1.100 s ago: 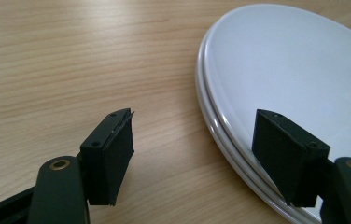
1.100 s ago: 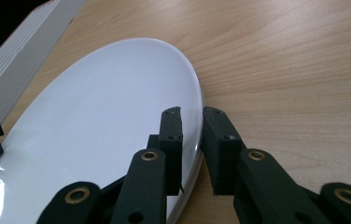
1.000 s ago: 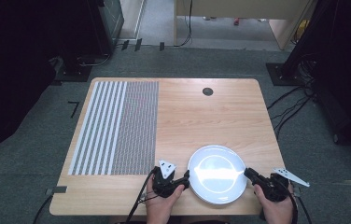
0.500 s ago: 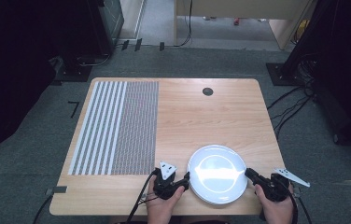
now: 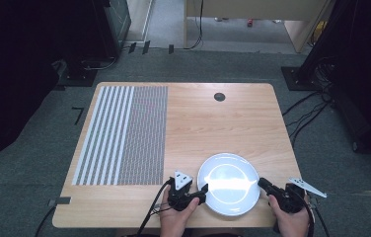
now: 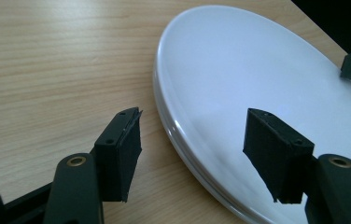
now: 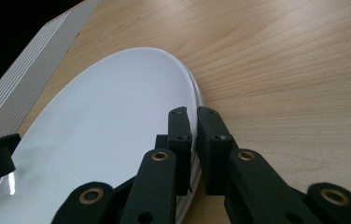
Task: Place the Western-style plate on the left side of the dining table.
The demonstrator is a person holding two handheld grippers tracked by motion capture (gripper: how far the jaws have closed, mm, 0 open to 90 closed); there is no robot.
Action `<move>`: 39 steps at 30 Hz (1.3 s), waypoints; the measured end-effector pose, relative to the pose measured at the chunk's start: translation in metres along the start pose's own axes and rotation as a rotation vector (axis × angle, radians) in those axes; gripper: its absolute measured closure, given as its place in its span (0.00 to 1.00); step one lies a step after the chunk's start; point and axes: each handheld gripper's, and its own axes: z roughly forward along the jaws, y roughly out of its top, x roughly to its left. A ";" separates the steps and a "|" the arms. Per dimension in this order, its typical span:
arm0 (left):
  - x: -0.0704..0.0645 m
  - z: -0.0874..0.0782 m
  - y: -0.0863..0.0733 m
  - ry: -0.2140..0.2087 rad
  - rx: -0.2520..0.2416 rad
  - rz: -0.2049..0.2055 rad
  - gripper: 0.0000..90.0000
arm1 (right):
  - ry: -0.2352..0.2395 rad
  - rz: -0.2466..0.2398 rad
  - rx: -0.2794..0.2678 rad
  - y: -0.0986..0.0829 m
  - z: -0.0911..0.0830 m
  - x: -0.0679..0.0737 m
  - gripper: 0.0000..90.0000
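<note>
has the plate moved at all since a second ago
No. In the high view the white plate sits the same way against the table's near edge and the striped mat as before.

plate (image 5: 229, 183): glossy white ceramic | table (image 5: 213, 123): matt wood grain | fingers (image 6: 120, 154): matt black

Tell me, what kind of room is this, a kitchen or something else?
Probably a lab or recording workspace, not a kitchen. A lone white plate sits on a bare wooden table with a striped test mat, cables trail over grey carpet, and dark equipment stands around the edges.
</note>
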 end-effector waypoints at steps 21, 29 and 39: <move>0.011 -0.001 0.001 -0.036 0.035 -0.032 0.48 | 0.022 0.057 -0.078 0.003 0.000 0.006 0.92; 0.005 -0.001 -0.005 -0.066 0.057 -0.001 0.49 | 0.014 0.052 -0.027 -0.001 0.005 0.000 0.91; 0.001 -0.001 -0.006 -0.076 0.071 0.006 0.50 | 0.045 0.076 -0.021 -0.002 0.006 0.000 0.92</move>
